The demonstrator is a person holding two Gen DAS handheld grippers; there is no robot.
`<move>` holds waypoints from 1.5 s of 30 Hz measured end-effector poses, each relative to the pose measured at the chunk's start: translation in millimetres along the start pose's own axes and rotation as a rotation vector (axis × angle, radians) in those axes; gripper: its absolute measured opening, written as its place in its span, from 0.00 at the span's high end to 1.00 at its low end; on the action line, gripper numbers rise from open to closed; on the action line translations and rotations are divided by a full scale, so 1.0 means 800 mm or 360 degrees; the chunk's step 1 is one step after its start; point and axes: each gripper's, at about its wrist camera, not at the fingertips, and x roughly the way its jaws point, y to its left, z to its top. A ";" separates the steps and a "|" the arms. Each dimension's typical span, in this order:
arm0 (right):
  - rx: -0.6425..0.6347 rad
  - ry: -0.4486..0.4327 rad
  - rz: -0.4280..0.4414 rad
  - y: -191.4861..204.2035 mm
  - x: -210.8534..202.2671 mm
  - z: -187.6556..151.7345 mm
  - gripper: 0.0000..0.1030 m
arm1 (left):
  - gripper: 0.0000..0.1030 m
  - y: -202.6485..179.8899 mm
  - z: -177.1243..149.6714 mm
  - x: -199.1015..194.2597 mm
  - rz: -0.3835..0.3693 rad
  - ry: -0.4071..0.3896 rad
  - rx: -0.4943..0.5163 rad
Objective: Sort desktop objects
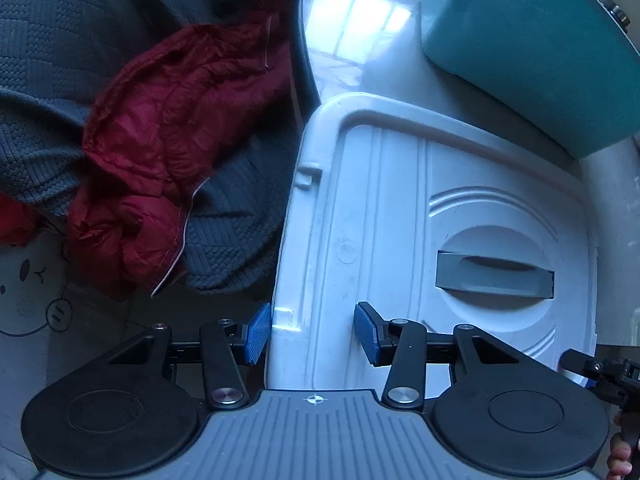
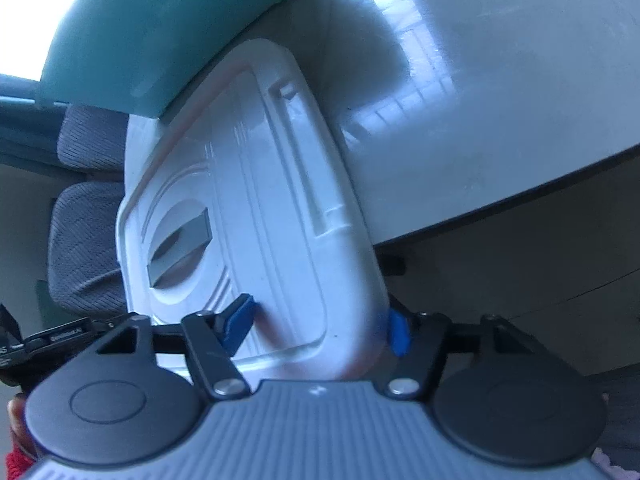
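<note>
Looking down on a white storage box point(image 1: 400, 200), lid up, with a grey handle point(image 1: 494, 278) sunk in a round recess of the lid. Rests at the side of the pale worktop point(image 2: 500, 80), its near corner showing past the worktop's dark edge in the right wrist view. Meets a teal box point(image 1: 540, 52) at the far end; touching or merely overlapped, cannot tell. Left hand-held gripper point(image 1: 313, 334): about half spread, straddling the lid's left rim, one blue pad right against the rim's outer side, the other over the lid; pressing or not, cannot tell. Right hand-held gripper point(image 2: 320, 326): middling wide around the box's near corner, one pad on the lid, the other at the side wall; gripping or not, cannot tell. Beyond the box, left wrist view: a crumpled red garment point(image 1: 180, 140) on grey knitted fabric point(image 1: 52, 40).
</note>
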 end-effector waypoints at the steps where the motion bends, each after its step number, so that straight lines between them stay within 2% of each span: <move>1: 0.0006 -0.0004 0.0022 -0.001 -0.001 0.000 0.43 | 0.54 0.001 0.001 -0.001 0.0010 -0.0008 -0.0002; 7: 0.0085 -0.0006 0.0182 -0.010 -0.012 0.000 0.57 | 0.54 0.006 0.003 -0.003 0.0060 -0.0041 -0.0009; 12: 0.0095 -0.0033 0.0311 0.008 -0.017 0.001 0.67 | 0.54 0.009 0.005 -0.003 0.0071 -0.0059 -0.0020; 13: 0.0094 -0.0032 0.0344 0.011 -0.018 0.002 0.69 | 0.56 0.009 0.004 -0.002 0.0051 -0.0060 -0.0024; 14: 0.0091 -0.0030 0.0370 0.014 -0.019 0.003 0.70 | 0.63 0.010 0.005 -0.002 -0.0033 -0.0044 -0.0052; 16: 0.0074 -0.0016 0.0449 0.028 -0.019 0.003 0.74 | 0.65 0.006 0.003 -0.001 -0.0109 -0.0029 -0.0069; 17: 0.0050 -0.0020 0.0464 0.037 -0.019 0.002 0.74 | 0.65 0.002 0.004 -0.001 -0.0074 -0.0040 -0.0049; 19: -0.0034 -0.0038 0.0423 0.060 -0.020 0.002 0.75 | 0.66 -0.005 0.004 0.000 0.0003 -0.0064 -0.0007; 22: -0.0107 -0.0040 0.0415 0.084 -0.020 0.006 0.76 | 0.66 0.001 0.004 0.001 -0.0034 -0.0055 -0.0038; 30: -0.0078 -0.0055 0.0434 0.091 -0.025 0.017 0.76 | 0.66 0.043 0.000 -0.008 0.0008 -0.0108 -0.0217; 33: -0.0085 -0.0028 0.0435 0.091 -0.019 0.018 0.76 | 0.62 0.065 -0.007 -0.006 0.0001 -0.0106 -0.0330; 37: -0.0112 -0.0001 0.0420 0.094 -0.010 0.015 0.76 | 0.58 0.102 -0.023 -0.002 -0.0049 -0.0108 -0.0586; 39: -0.0113 0.0004 0.0413 0.099 -0.004 0.018 0.76 | 0.43 0.121 -0.036 0.002 -0.0077 -0.0124 -0.0752; 42: -0.0098 0.0014 0.0410 0.090 -0.002 0.019 0.76 | 0.36 0.131 -0.058 0.016 -0.0117 -0.0114 -0.0933; 45: -0.0103 0.0031 0.0401 0.089 -0.002 0.016 0.76 | 0.34 0.137 -0.079 0.034 -0.0193 -0.0095 -0.1114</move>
